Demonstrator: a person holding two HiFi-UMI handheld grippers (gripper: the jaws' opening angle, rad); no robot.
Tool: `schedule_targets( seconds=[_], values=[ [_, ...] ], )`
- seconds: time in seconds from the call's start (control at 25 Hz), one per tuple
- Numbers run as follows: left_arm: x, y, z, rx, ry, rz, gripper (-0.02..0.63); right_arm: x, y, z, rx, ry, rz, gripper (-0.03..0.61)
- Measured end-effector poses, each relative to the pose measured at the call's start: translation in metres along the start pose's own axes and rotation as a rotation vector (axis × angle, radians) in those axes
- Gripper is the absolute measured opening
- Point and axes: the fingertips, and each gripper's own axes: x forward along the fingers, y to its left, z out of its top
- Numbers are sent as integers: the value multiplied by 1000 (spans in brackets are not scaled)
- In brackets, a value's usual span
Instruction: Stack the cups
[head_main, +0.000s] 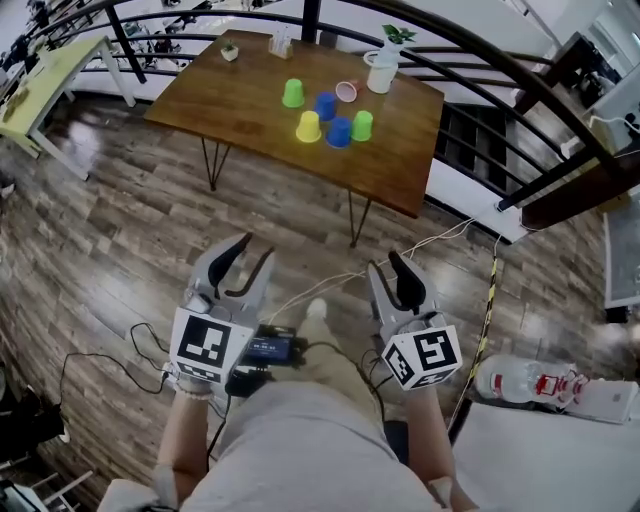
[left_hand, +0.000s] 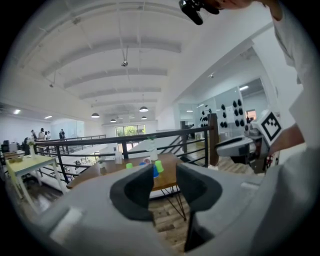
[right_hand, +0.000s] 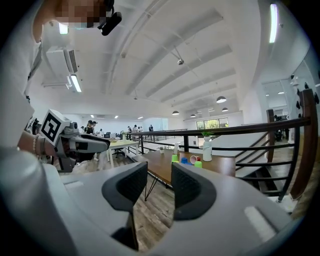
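Standing back from the table (head_main: 200, 100), both grippers low over the floor (head_main: 120, 230), well apart from the cups. Left gripper (head_main: 256, 247): jaws apart, nothing between. Right gripper (head_main: 386, 262): jaws apart, empty. Six cups unstacked around the table's middle: left green cup (head_main: 292, 93), far blue cup (head_main: 325, 105), yellow cup (head_main: 308, 127), near blue cup (head_main: 339, 132), right green cup (head_main: 362, 125). Pink cup (head_main: 346, 92) on its side, nearest the far edge.

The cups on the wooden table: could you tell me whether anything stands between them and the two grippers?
Nothing visible does. Both the left gripper and the right gripper are open and empty, short of the table; only floor with a loose white cable lies between them and the cups.
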Motion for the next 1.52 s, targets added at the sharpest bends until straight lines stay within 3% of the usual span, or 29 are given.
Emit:
schedule_targets(
  seconds=[0.28, 0.76, 1.28, 1.52],
  values=[
    [73, 34, 13, -3, 26, 26, 133, 63, -50, 11, -13, 33, 66, 133],
    [159, 61, 29, -6, 36, 62, 135, 114, -124, 20, 5, 41, 67, 133],
    [244, 92, 4, -9, 89, -47, 153, 179, -165, 2, 13, 66, 30, 149],
    [289, 120, -21, -9, 130, -101, 176, 218, -192, -17, 34, 124, -32, 154]
  ],
)
